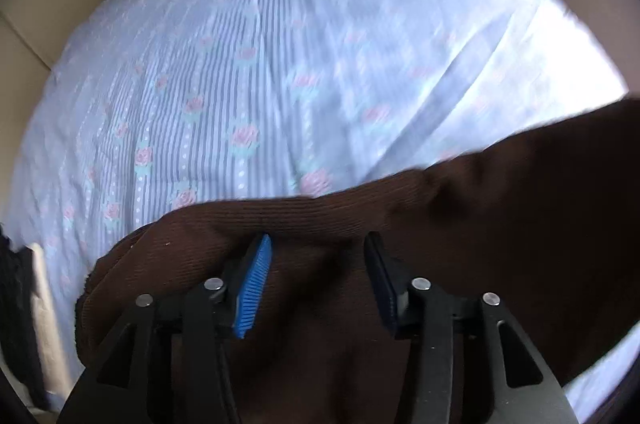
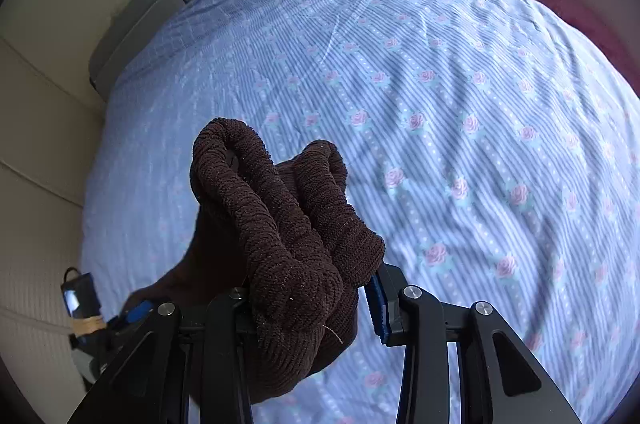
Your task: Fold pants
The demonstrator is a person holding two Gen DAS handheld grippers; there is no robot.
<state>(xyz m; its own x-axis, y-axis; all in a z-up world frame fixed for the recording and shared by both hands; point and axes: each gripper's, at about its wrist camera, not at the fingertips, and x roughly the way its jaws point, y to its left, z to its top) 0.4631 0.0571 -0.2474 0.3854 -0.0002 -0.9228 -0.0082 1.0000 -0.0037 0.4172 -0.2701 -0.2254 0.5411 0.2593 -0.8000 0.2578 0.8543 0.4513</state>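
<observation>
My right gripper [image 2: 312,304] has its fingers clamped on a thick bunched roll of the brown pants [image 2: 280,224], which bulges up and forward between them and is lifted off the bed, with a further length trailing down to the left. My left gripper [image 1: 316,280] has its fingers spread apart, the blue-padded one and the dark one standing on either side of a stretch of the same brown corduroy-like cloth [image 1: 320,304], which lies beneath them; I cannot tell whether they press on it, but they pinch nothing. Beyond the pants spreads the bed [image 2: 440,104], covered by a pale blue striped sheet with pink roses, slightly wrinkled. The left view is blurred. My worry is that the right hold is a wad, not a clean edge, so laying it down could leave a lumpy, crooked fold. With the left side unheld, the hanging cloth may slide or twist, and layers could slip out.
</observation>
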